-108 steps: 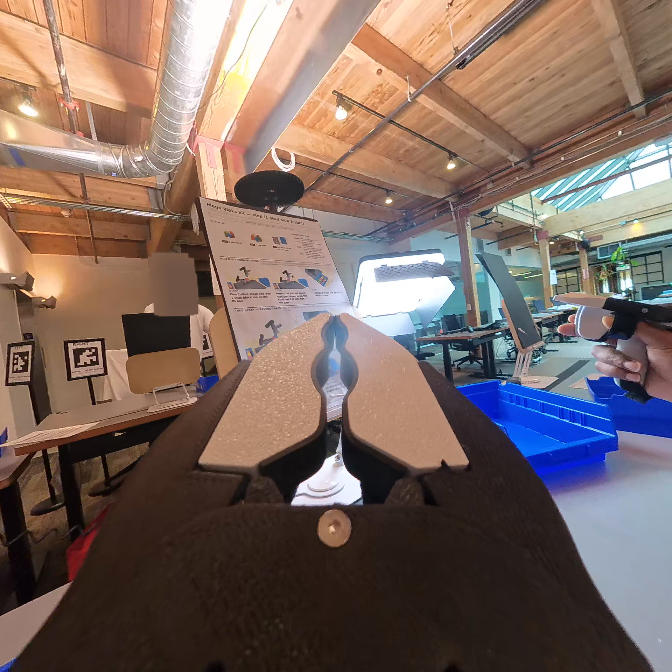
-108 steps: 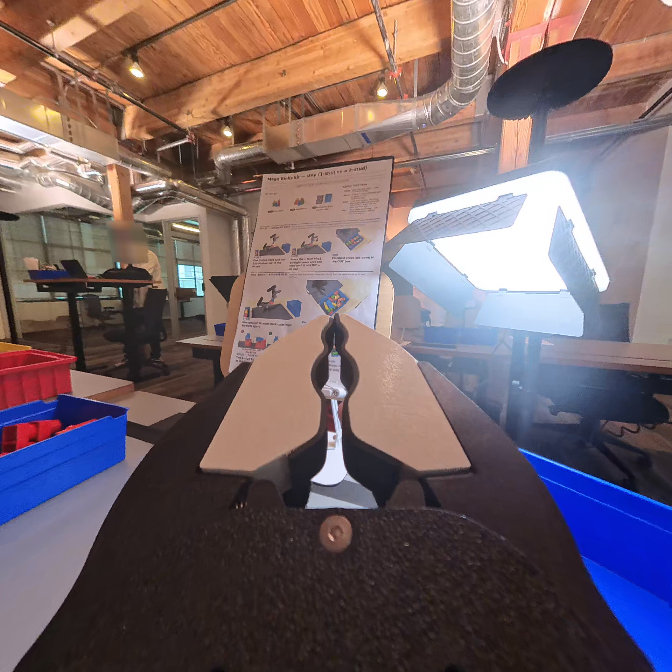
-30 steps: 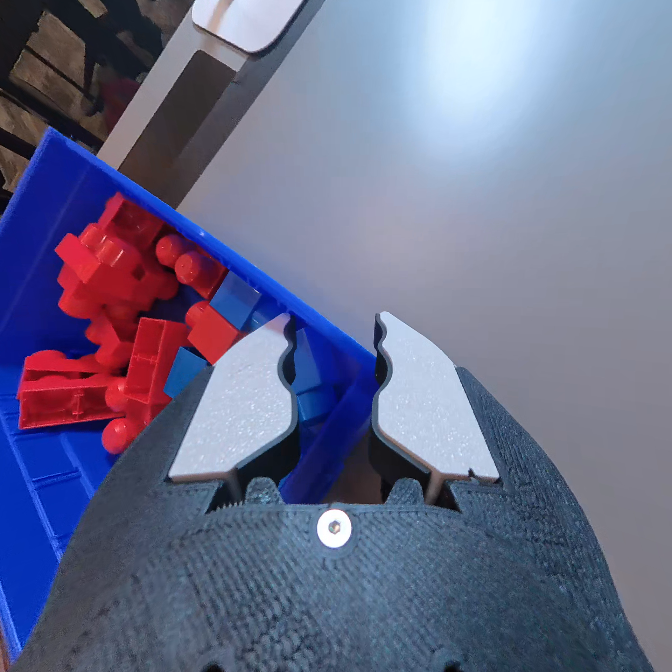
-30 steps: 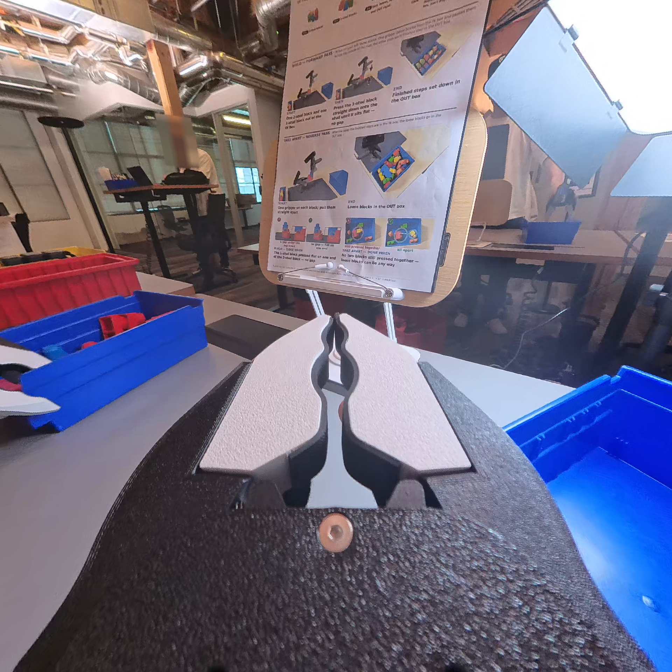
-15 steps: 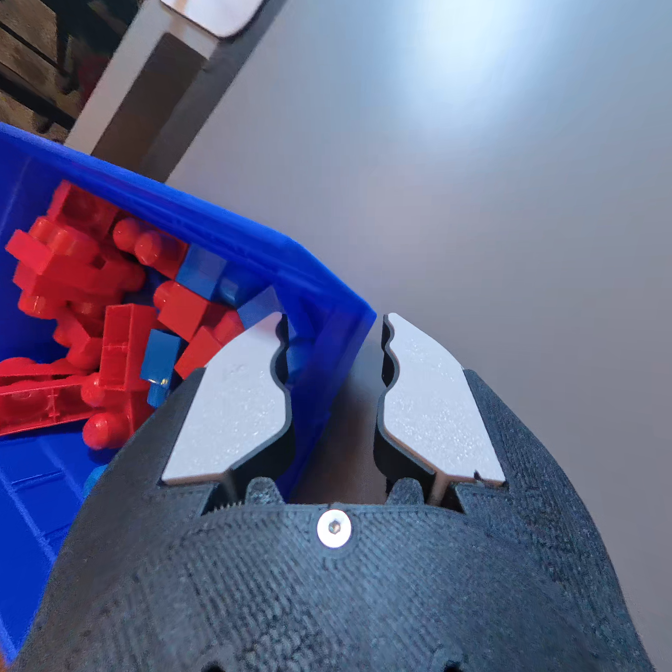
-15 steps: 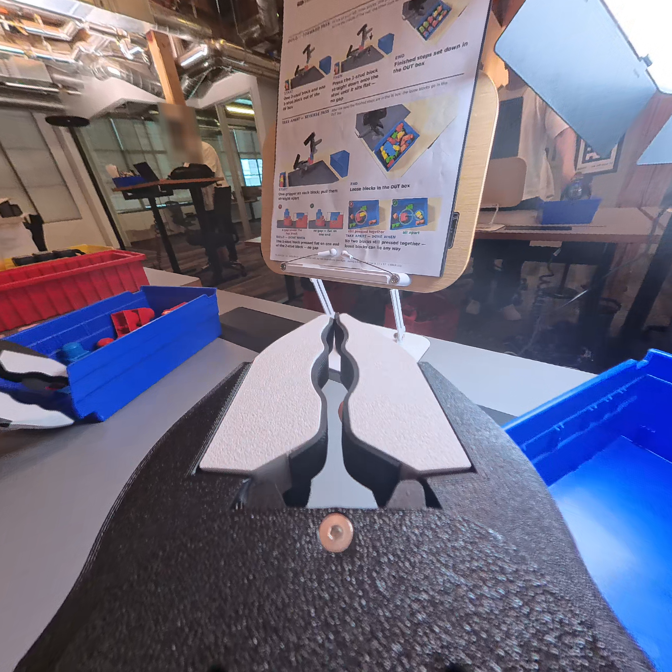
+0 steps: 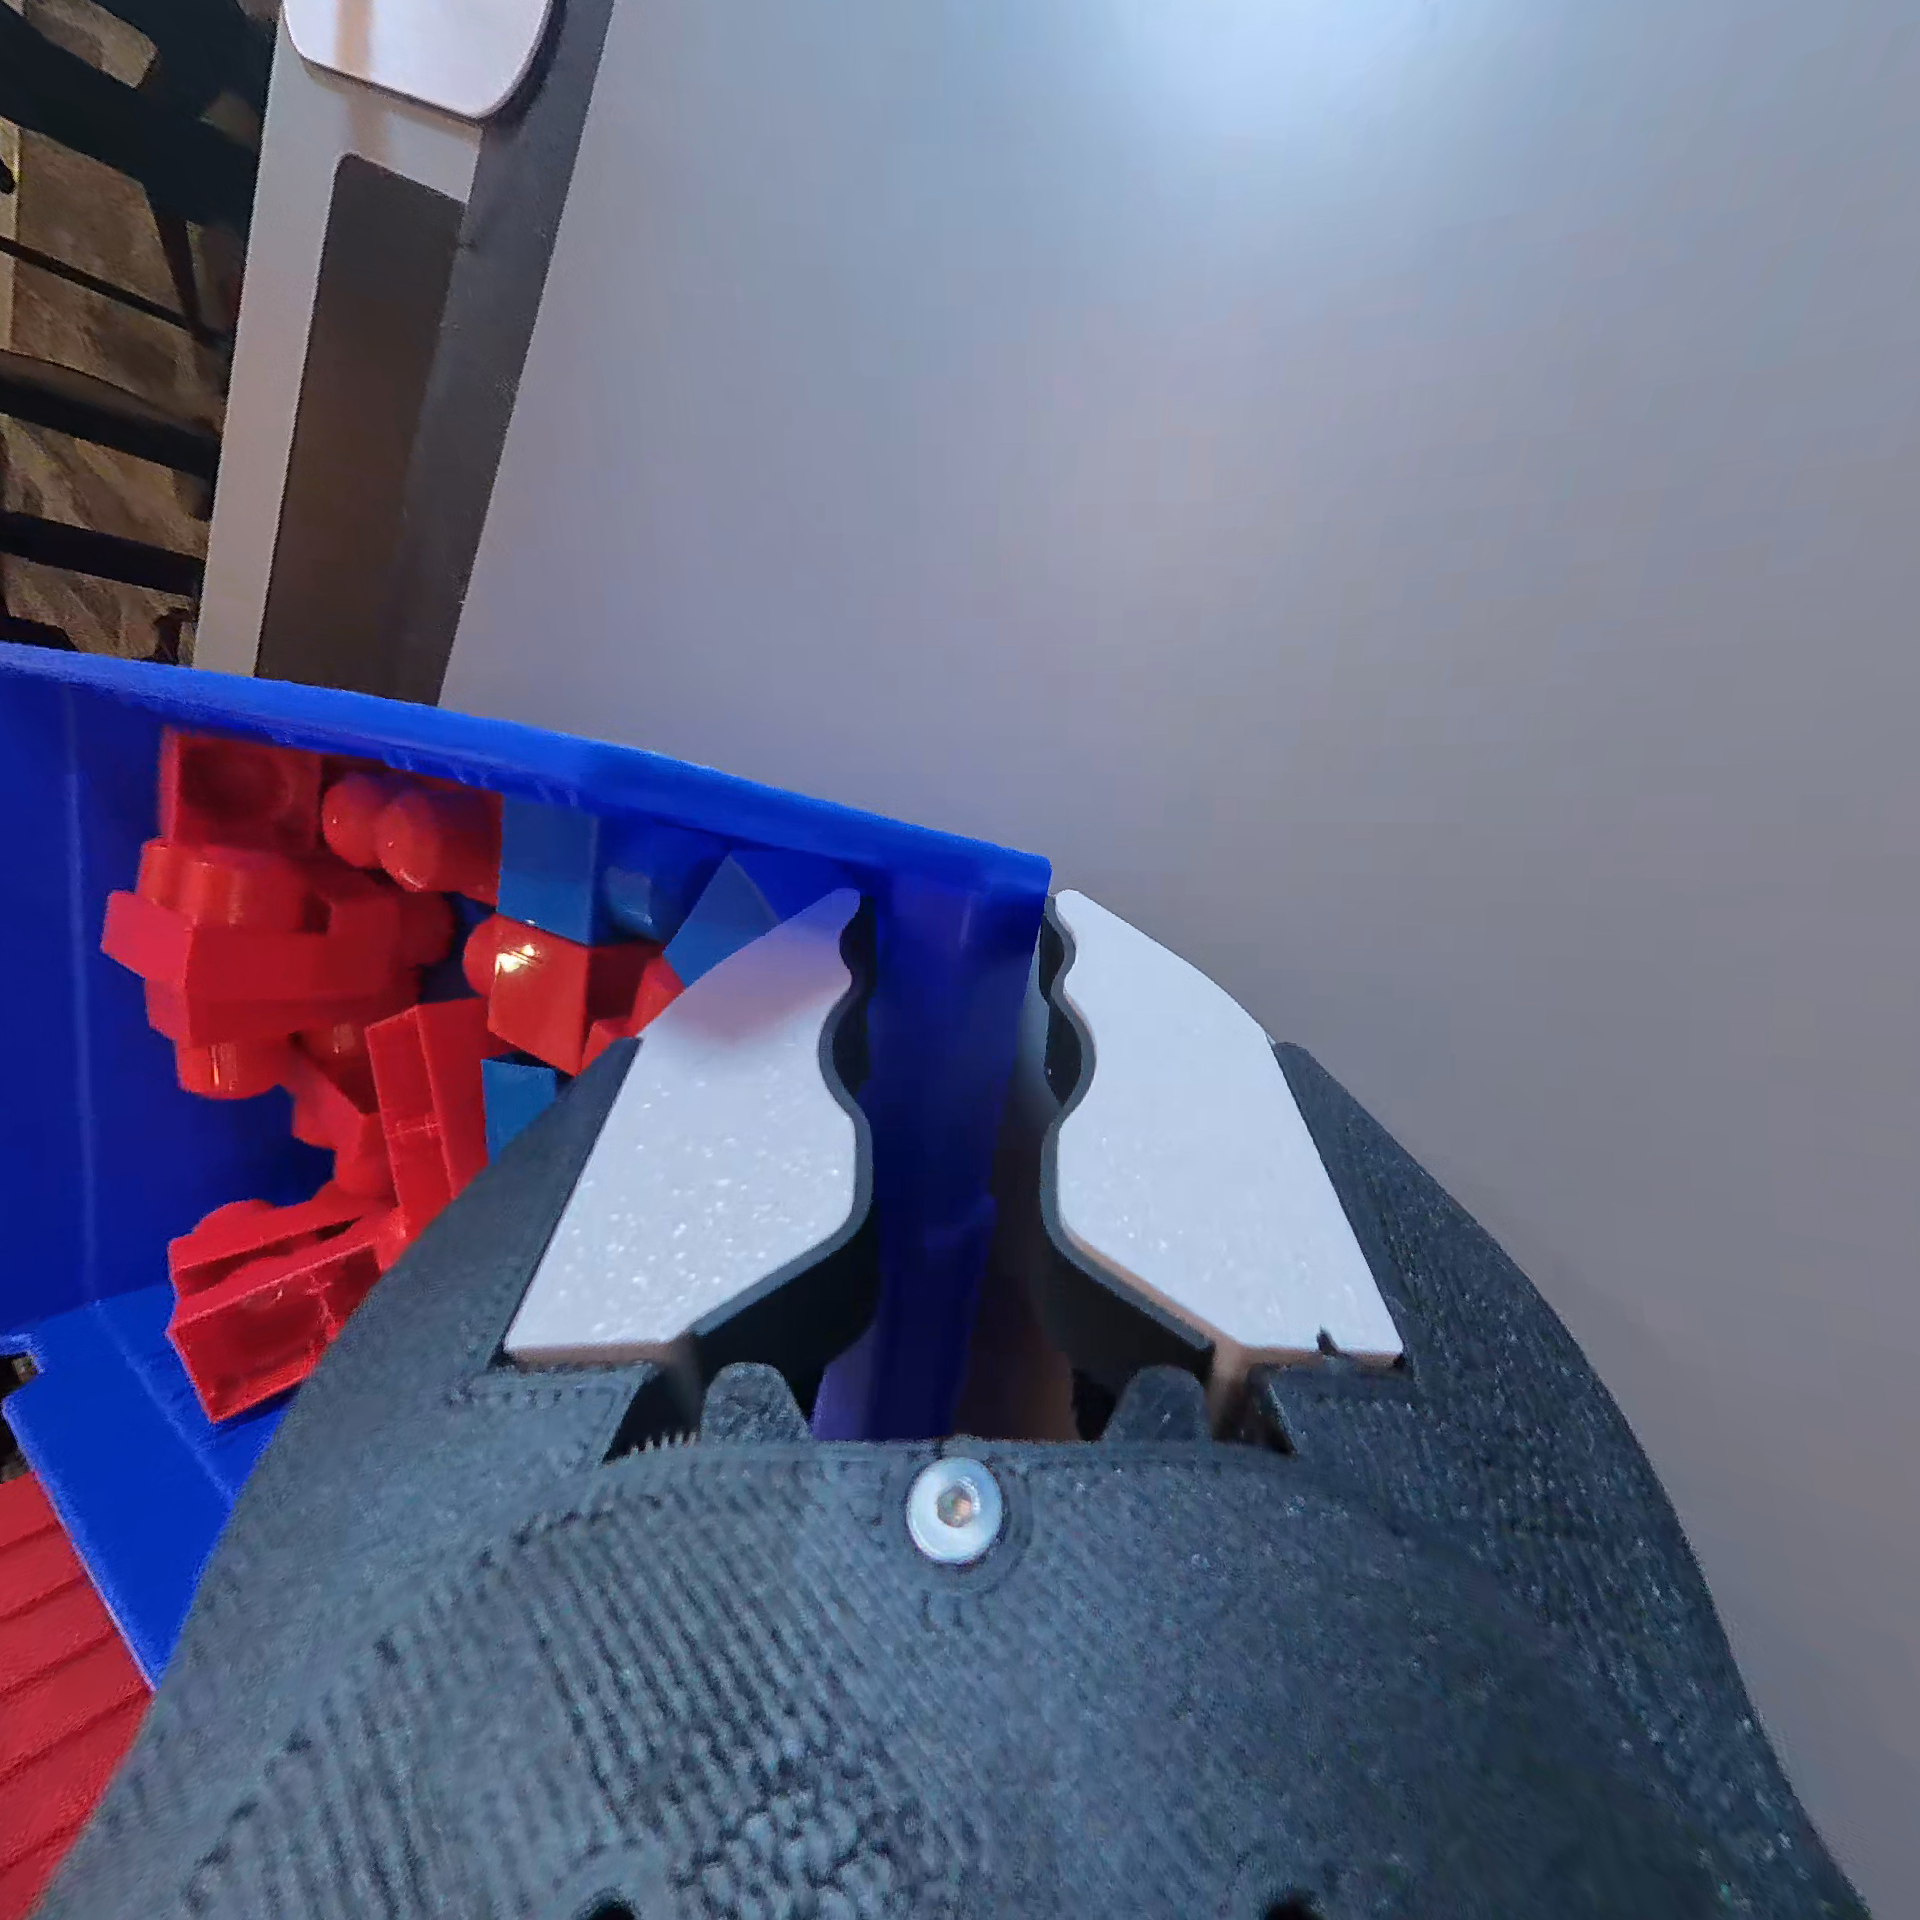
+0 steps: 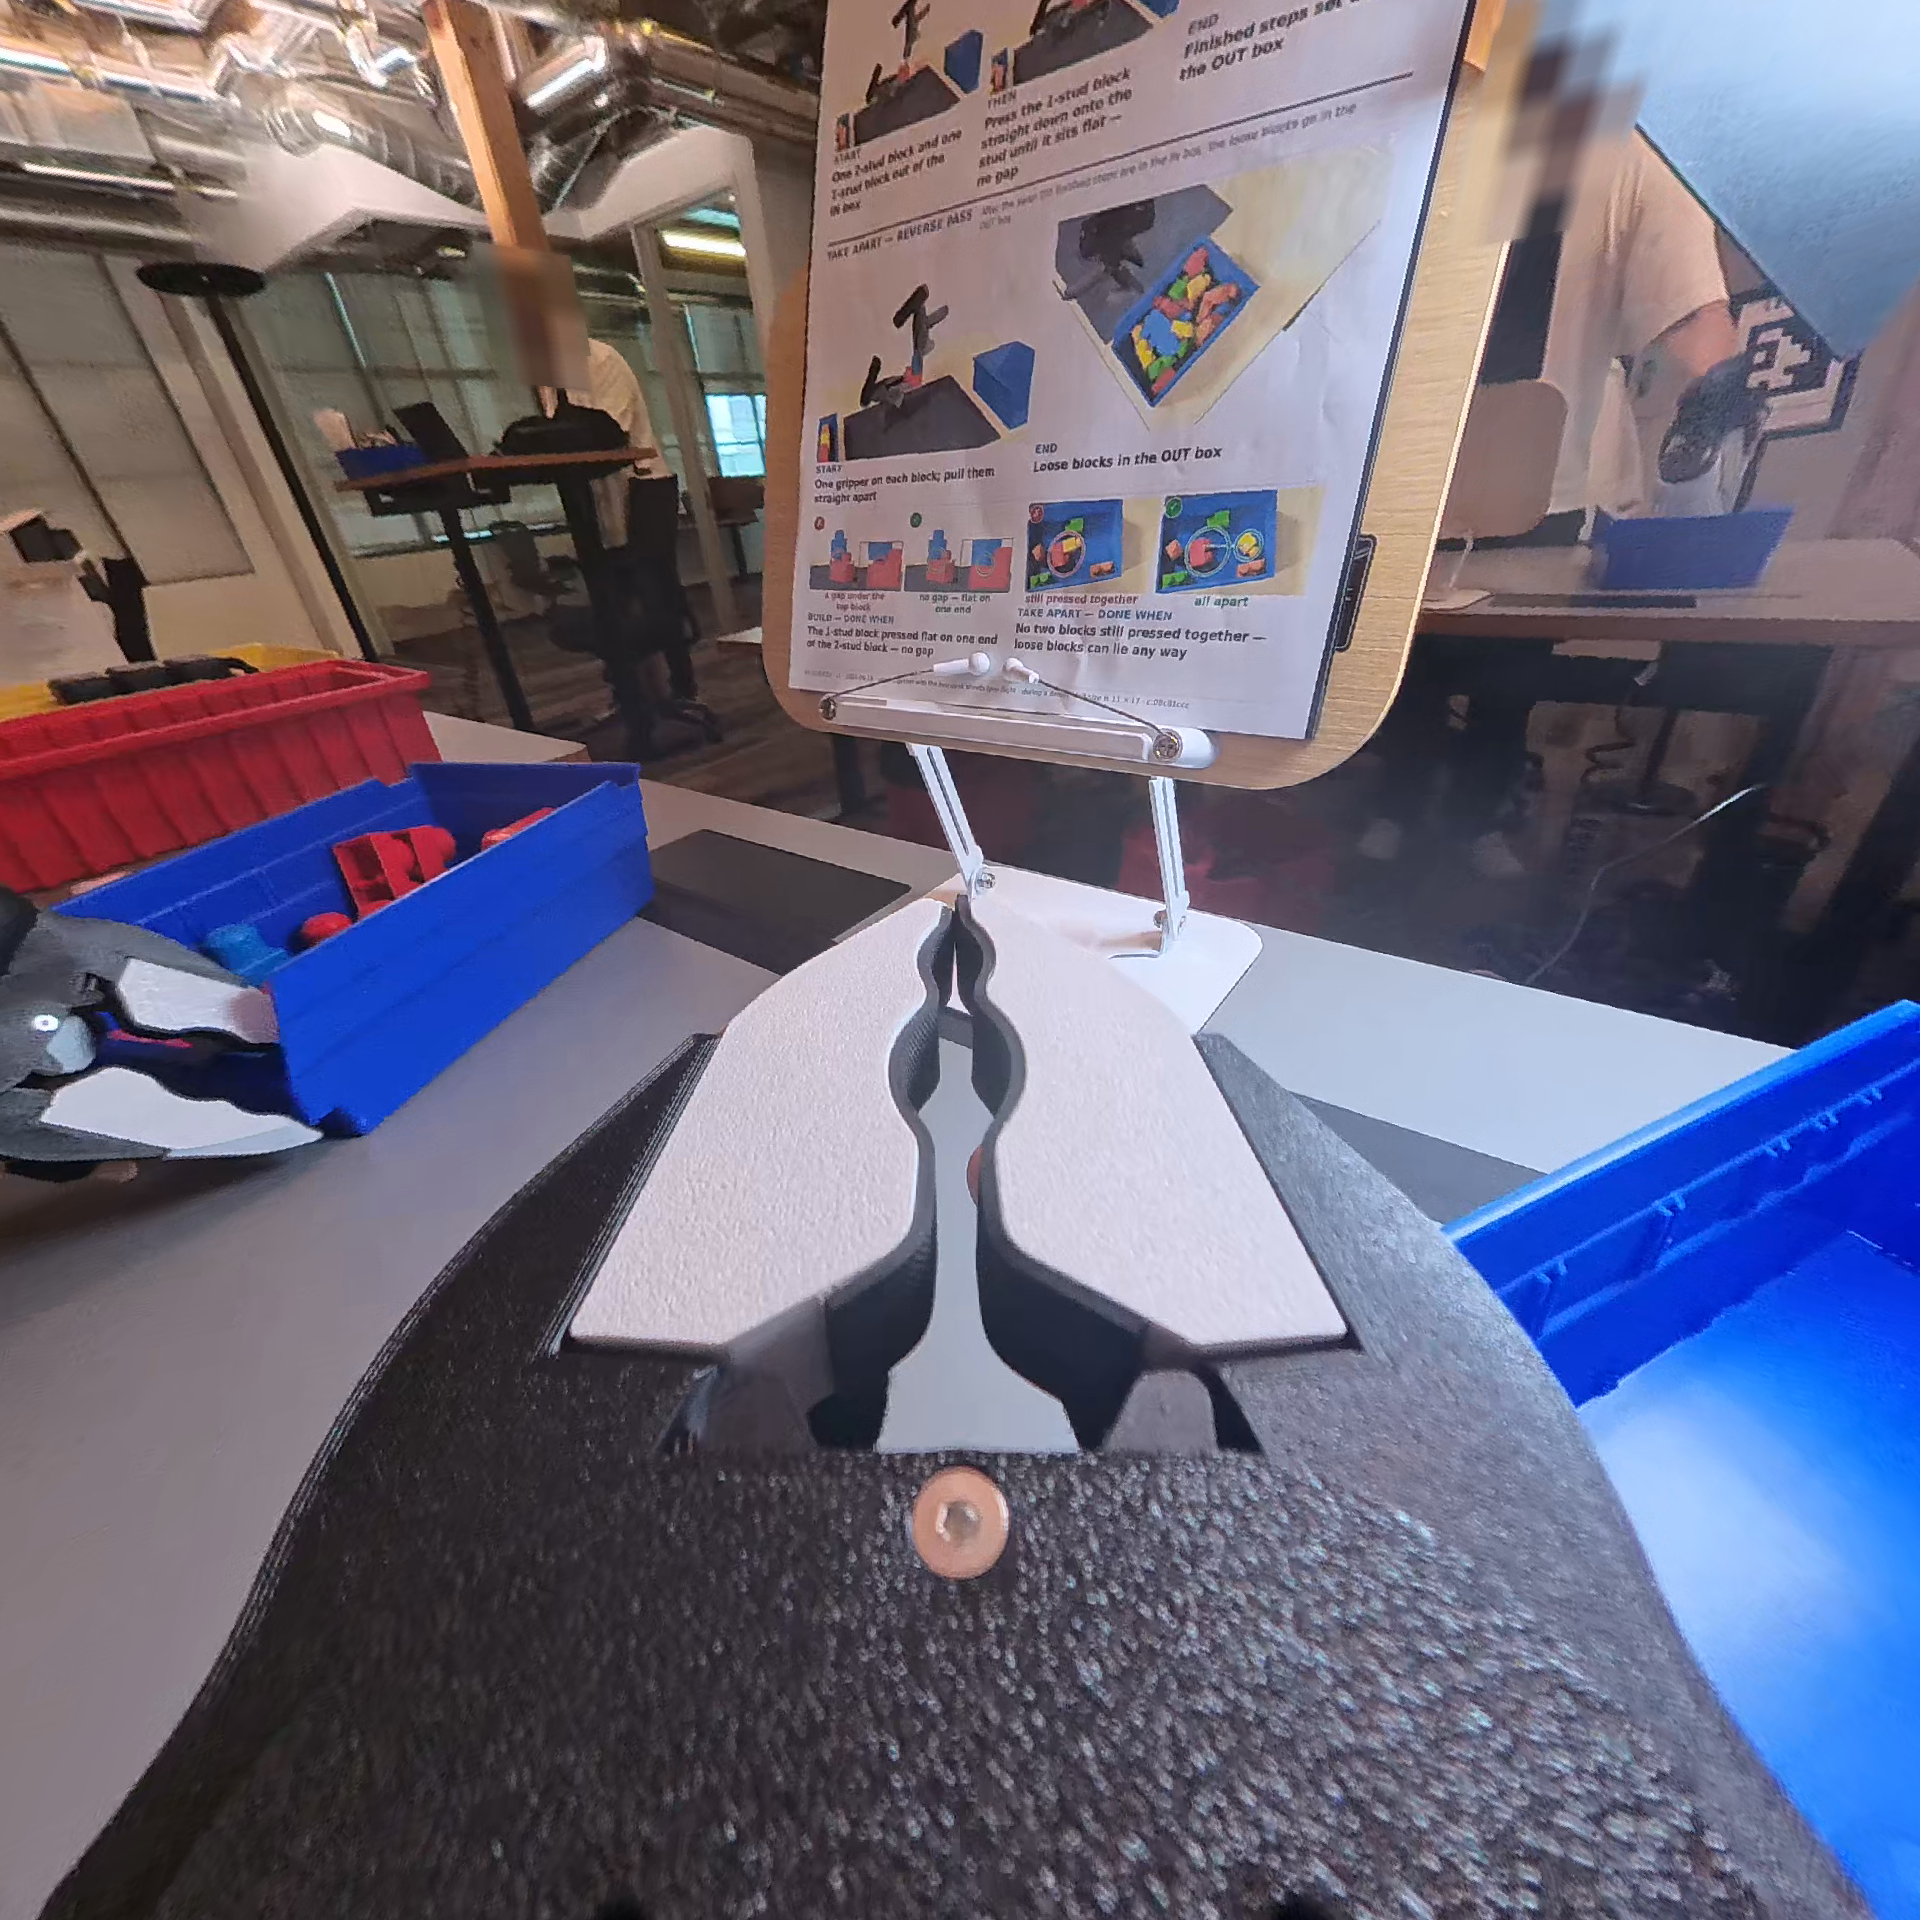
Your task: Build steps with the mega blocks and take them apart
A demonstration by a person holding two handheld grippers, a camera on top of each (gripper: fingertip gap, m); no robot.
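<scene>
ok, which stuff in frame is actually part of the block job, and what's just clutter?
Job:
- red and blue blocks
- blue bin holding them
- second blue bin
- left gripper, jaws straddling the bin wall
- right gripper

Clutter:
- red bin
- instruction board

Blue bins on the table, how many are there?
2. One blue bin of blocks sits on the left by the left gripper; an empty-looking blue bin sits on the right. More may be out of view.
</scene>
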